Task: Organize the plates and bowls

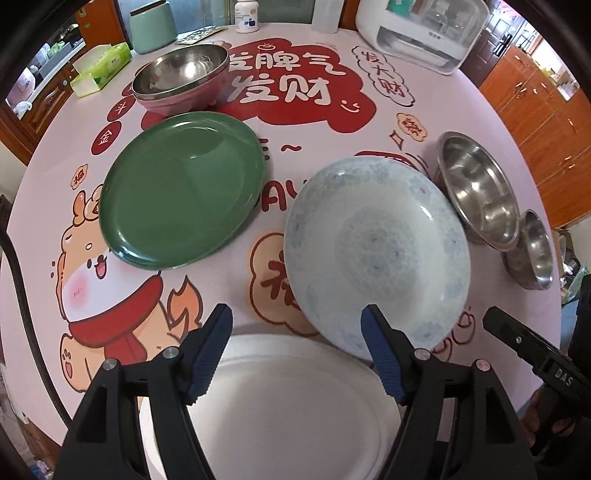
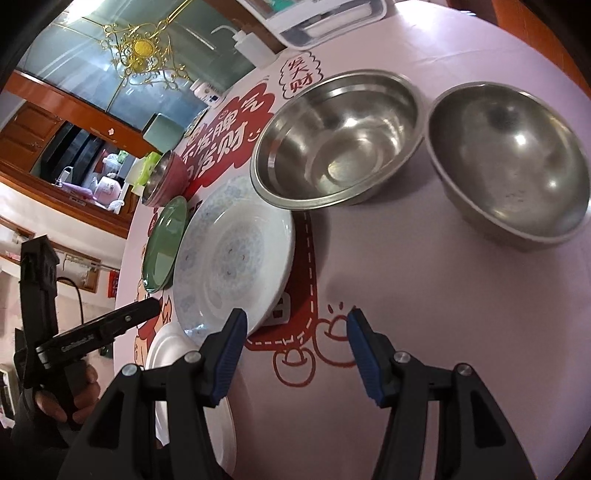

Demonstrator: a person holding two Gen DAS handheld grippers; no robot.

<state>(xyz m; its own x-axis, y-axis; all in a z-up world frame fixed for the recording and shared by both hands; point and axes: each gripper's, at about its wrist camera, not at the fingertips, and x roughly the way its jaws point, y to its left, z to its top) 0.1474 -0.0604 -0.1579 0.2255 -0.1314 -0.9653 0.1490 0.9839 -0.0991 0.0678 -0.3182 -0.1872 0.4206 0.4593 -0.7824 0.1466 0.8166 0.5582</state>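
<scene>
On the round table with its pink printed cloth (image 1: pixel 369 44), seen from your left wrist, your left gripper (image 1: pixel 297 321) hangs over the far rim of a white plate (image 1: pixel 295 406), jaws apart and nothing between them. Its right finger crosses the near edge of a pale blue patterned plate (image 1: pixel 376 251), which lies just beyond the white one and appears to overlap its rim. A green plate (image 1: pixel 181 192) lies to the left, apart from both. Behind it sits a steel bowl nested in a pink bowl (image 1: pixel 181 79). Two steel bowls stand right of the patterned plate: a larger bowl (image 1: pixel 476 192) close against its edge, and a smaller bowl (image 1: pixel 532 251) touching the larger. At the far edge stand a tissue box (image 1: pixel 99 68), a mint canister (image 1: pixel 153 26), a white bottle (image 1: pixel 246 16) and a white appliance (image 1: pixel 421 33).

From your right wrist, your right gripper (image 2: pixel 295 325) is likewise spread and empty, over bare cloth. Its left finger overlaps the patterned plate's (image 2: pixel 232 254) near rim in this view; contact cannot be confirmed. The larger bowl (image 2: pixel 336 136) and the second steel bowl (image 2: pixel 513 162) stand ahead, unobstructed. The green plate (image 2: pixel 164 243) and white plate (image 2: pixel 166 350) lie to the left, where your left hand (image 2: pixel 70 398) grips its tool.
</scene>
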